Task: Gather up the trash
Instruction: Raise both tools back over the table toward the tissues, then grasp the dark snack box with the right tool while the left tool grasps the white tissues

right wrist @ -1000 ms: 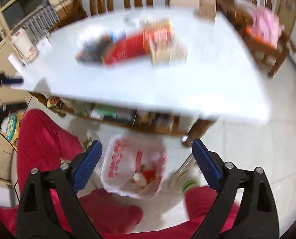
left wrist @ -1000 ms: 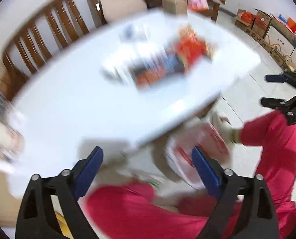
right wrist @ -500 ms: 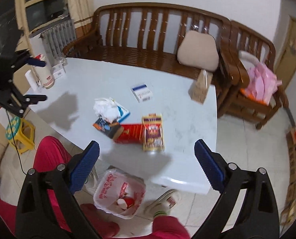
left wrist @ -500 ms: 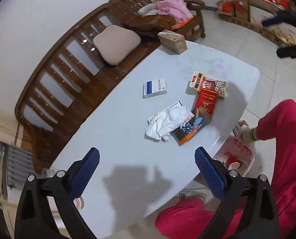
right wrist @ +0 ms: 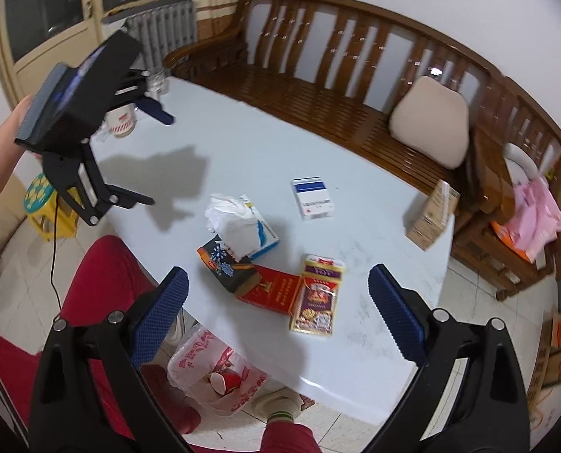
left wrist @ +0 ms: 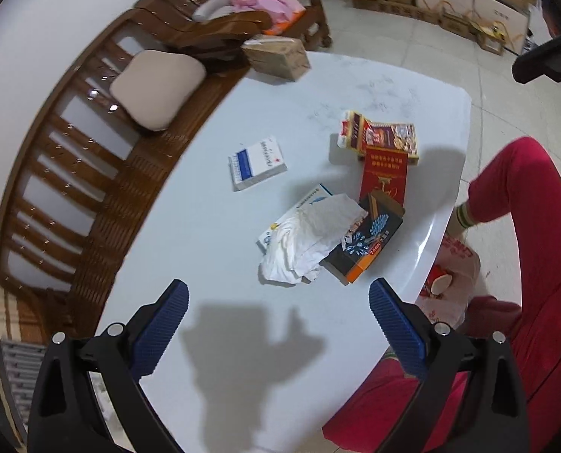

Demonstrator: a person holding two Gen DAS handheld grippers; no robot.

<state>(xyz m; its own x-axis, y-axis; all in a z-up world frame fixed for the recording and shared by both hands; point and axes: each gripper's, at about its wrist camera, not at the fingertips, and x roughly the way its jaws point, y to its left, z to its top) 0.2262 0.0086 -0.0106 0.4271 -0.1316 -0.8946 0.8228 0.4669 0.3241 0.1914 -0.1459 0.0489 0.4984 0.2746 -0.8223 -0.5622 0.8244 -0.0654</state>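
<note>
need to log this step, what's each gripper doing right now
left gripper: open, nothing between its pads.
right gripper: open, nothing between its pads.

The tissue box [right wrist: 263, 236] lies half buried under crumpled tissue [right wrist: 229, 219]; print on every carton is too small to read.

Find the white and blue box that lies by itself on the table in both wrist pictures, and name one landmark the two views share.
Left wrist view: the white and blue box lies left of centre on the table, toward the wooden bench.
Right wrist view: the same box lies just right of centre, beyond the pile of cartons.
Shared landmark: the beige cushion on the bench behind the table.
</note>
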